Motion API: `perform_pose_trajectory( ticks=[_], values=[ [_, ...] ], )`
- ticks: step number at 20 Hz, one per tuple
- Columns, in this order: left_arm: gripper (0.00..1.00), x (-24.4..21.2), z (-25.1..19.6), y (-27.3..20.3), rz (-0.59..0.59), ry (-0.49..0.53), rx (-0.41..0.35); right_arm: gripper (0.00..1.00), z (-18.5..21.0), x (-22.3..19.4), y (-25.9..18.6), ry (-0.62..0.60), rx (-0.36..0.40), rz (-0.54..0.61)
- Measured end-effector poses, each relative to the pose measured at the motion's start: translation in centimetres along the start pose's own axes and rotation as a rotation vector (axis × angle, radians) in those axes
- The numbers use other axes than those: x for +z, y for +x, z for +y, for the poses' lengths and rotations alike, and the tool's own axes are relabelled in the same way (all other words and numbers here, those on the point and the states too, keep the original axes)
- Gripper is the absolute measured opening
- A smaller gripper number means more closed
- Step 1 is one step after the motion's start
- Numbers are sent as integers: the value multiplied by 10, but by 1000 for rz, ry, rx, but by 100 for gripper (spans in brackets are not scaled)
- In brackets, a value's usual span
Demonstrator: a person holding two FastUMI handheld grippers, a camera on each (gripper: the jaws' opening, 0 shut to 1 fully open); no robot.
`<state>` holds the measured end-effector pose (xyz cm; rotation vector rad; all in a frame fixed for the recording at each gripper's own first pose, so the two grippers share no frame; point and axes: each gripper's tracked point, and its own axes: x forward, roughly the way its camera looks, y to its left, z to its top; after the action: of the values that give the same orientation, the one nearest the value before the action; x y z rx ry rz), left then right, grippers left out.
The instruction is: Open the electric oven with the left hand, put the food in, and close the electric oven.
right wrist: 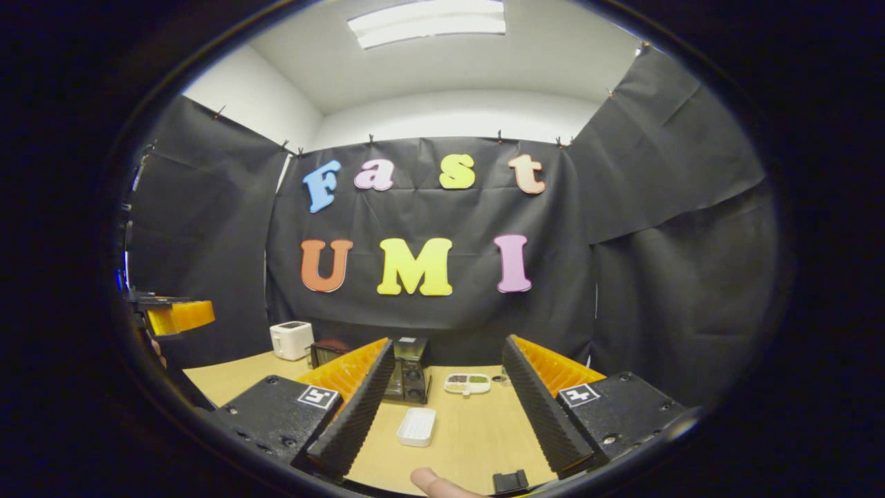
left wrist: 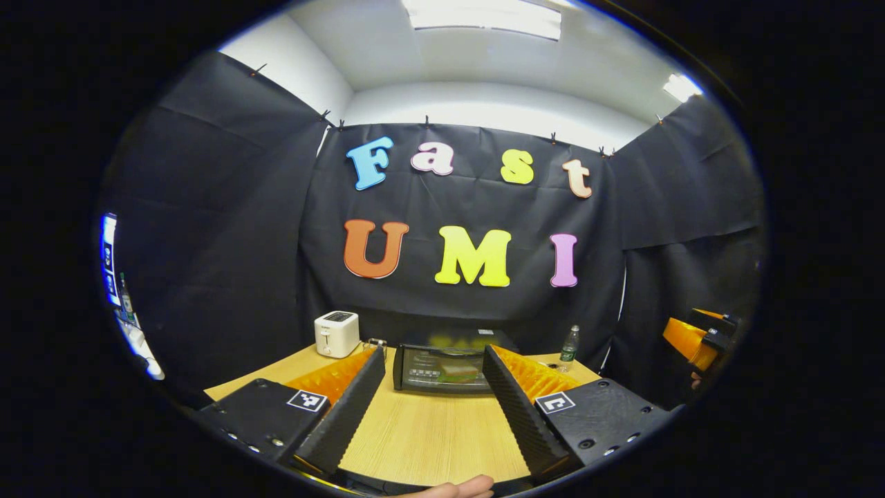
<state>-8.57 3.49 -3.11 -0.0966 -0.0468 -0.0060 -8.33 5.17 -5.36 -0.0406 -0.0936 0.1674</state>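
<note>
The black electric oven [left wrist: 442, 370] stands at the back of the wooden table [left wrist: 429, 436], and its glass door looks shut. A reddish and green shape shows at the glass; whether it lies inside I cannot tell. My left gripper [left wrist: 433, 353] is open, held above the table and facing the oven from some way off. My right gripper [right wrist: 448, 346] is open too, with nothing between its fingers. Ahead of it a small divided dish of food [right wrist: 468, 382] and an empty white tray [right wrist: 417, 426] lie on the table. The oven [right wrist: 411, 377] is partly hidden behind a finger.
A white toaster [left wrist: 337, 333] stands left of the oven and a bottle [left wrist: 569, 344] to its right. The right gripper [left wrist: 698, 335] shows at the far right, the left gripper [right wrist: 173, 316] at the far left. A small black object [right wrist: 509, 481] lies near the table's front edge.
</note>
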Motion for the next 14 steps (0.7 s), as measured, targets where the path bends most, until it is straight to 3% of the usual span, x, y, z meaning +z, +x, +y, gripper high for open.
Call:
perform_pose_trajectory(
  ticks=[3,4,5,6,8,9,10,11,12,14],
  values=[
    [93,-8,-6,-12,10,37,7,100,-3,-6,-7,24,-1,9],
    [81,-12,-10,-14,13,53,2,100,-6,-7,-9,24,-8,14],
    [81,-13,-11,-15,13,66,-2,100,-10,-7,-10,22,-10,12],
    [93,-14,-13,-15,13,75,-5,100,-13,-6,-10,21,-13,12],
    [93,-14,-19,-14,8,82,-9,95,-21,-6,-12,28,-29,10],
    [81,-15,-23,-14,10,80,-15,94,-24,-6,-12,31,-36,9],
    [81,-18,-26,-13,17,76,-24,100,-26,-7,-12,33,-41,10],
    [93,-20,-29,-13,23,73,-34,100,-28,-9,-13,35,-44,16],
    [93,-21,-31,-13,28,71,-41,94,-28,-8,-14,39,-41,16],
    [94,-20,-31,-13,30,74,-42,95,-29,-6,-14,46,-38,14]
  ],
)
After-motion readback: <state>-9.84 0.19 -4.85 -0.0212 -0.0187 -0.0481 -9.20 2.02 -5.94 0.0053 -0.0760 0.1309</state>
